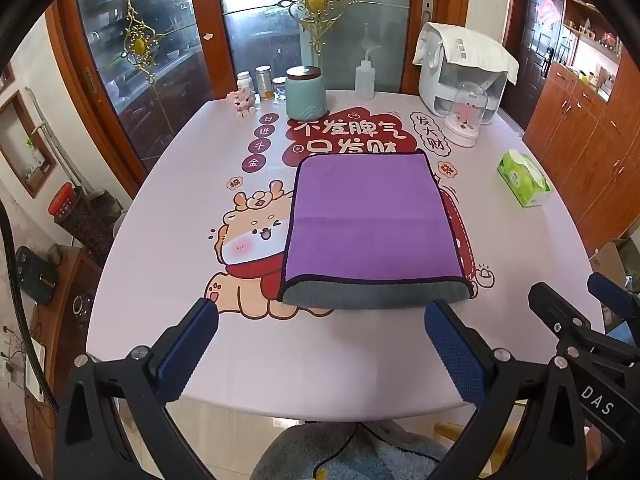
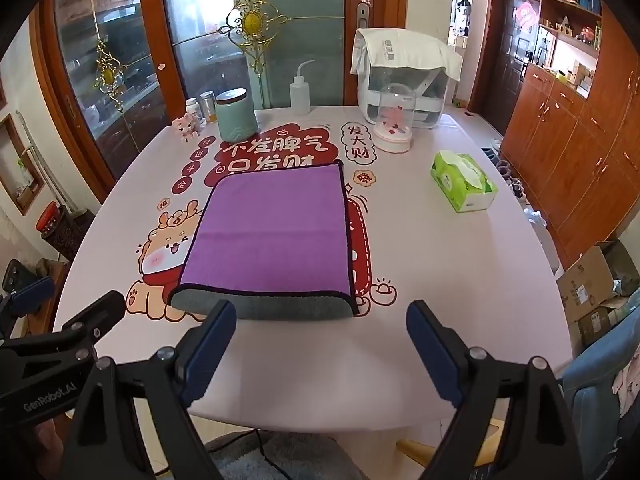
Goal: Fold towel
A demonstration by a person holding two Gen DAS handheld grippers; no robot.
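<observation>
A purple towel (image 1: pixel 370 220) with a grey underside and dark trim lies folded flat in the middle of the table; it also shows in the right wrist view (image 2: pixel 272 232). Its rounded fold edge faces me and shows grey. My left gripper (image 1: pixel 320 320) is open and empty, just short of the towel's near edge. My right gripper (image 2: pixel 320 320) is open and empty, at the towel's near right corner. Neither touches the towel. The right gripper (image 1: pixel 580 304) shows at the right of the left wrist view, and the left gripper (image 2: pixel 60 304) at the left of the right wrist view.
The table (image 1: pixel 360 360) has a pink printed cover. At the back stand a teal canister (image 1: pixel 306 92), small jars (image 1: pixel 262 82), a squeeze bottle (image 1: pixel 365 76), a white appliance (image 1: pixel 460 68) and a glass dome (image 1: pixel 466 116). A green tissue box (image 1: pixel 524 178) lies at right.
</observation>
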